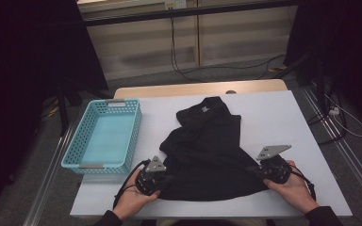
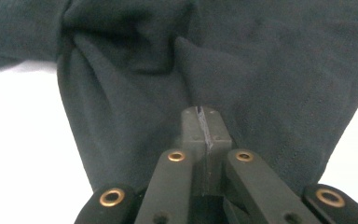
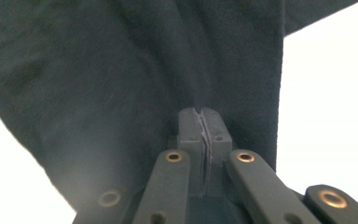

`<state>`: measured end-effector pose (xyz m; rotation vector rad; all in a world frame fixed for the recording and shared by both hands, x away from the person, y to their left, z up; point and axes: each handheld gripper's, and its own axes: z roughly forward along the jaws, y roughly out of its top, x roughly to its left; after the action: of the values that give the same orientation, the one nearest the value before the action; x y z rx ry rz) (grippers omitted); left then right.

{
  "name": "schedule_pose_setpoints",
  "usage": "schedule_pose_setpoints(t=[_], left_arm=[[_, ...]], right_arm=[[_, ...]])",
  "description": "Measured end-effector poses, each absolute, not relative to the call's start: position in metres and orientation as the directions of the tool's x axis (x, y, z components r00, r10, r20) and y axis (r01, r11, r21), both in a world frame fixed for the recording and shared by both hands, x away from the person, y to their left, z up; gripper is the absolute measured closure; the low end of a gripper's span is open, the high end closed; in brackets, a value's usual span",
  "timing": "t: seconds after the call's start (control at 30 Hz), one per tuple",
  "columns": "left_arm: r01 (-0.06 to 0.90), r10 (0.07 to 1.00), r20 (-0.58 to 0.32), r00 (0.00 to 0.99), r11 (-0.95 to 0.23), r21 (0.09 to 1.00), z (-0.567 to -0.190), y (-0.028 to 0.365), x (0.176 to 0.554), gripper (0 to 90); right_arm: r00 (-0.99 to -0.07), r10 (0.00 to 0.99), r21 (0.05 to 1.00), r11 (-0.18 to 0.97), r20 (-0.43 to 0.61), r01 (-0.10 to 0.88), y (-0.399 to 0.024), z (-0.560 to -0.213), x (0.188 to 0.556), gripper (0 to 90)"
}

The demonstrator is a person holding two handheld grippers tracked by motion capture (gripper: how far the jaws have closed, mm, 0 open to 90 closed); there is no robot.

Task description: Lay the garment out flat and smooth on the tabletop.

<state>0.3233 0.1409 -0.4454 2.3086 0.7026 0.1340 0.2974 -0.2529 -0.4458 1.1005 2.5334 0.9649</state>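
a black garment (image 1: 207, 150) lies rumpled on the white surface (image 1: 283, 117), its collar end toward the far edge and its wide hem toward the person. the left claw (image 1: 162, 179) sits at the near left corner of the hem, and in the left gripper view its jaws are pressed together with a thin fold of the dark cloth (image 2: 242, 70) pinched between the pads. the right claw (image 1: 254, 170) is at the near right corner, jaws likewise closed tight on the fabric (image 3: 121, 70). a light blue basket (image 1: 75, 155) stands on the surface just left of the garment, apart from it
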Motion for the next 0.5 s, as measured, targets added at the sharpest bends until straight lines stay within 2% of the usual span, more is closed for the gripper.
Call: schedule_pose_setpoints(t=[0.5], left_arm=[[0.469, 0.49, -0.165, 0.856, -0.601, 0.647, -0.44, 0.155, 0.301, 90.0]], right_arm=[[-0.731, 0.677, 0.622, 0.535, 0.09, 0.572, -0.255, -0.442, 0.253, 88.8]])
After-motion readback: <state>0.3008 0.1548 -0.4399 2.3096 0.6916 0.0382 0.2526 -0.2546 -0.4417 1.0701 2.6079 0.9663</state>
